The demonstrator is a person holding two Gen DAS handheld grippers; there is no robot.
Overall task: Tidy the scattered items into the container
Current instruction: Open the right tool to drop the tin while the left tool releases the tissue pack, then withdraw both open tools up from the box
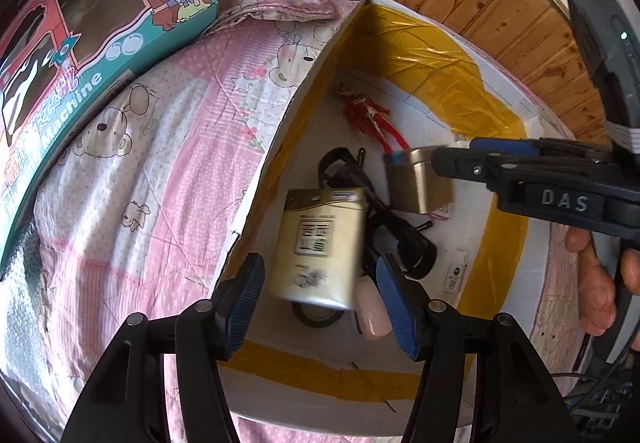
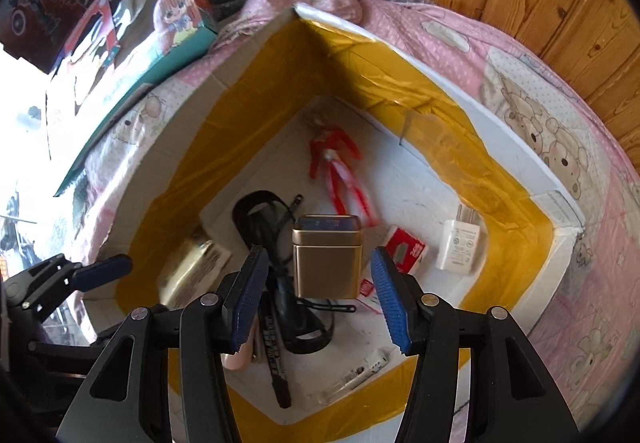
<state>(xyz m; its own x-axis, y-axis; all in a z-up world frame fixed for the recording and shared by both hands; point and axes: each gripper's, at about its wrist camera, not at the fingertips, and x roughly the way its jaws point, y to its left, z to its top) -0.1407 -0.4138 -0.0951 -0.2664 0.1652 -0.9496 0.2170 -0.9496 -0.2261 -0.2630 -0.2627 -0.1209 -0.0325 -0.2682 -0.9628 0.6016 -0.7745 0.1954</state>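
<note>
While both the left gripper [image 1: 320,295] and right gripper [image 2: 316,295] gape over the box [image 2: 520,231], gold tin [image 2: 326,255] at centre frame and blurred packet [image 1: 320,243] look released; withdraw straight up.

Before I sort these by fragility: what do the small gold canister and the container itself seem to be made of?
Gold canister: probably thin metal, a tin. It has a smooth satin sheen, crisp edges and a separate fitted lid. Container: apparently white cardboard or foam board, matte, with creased flat walls; glossy yellow-brown packing tape lines the inside, wrinkled and shiny. Neither gripper touches the canister.
</note>
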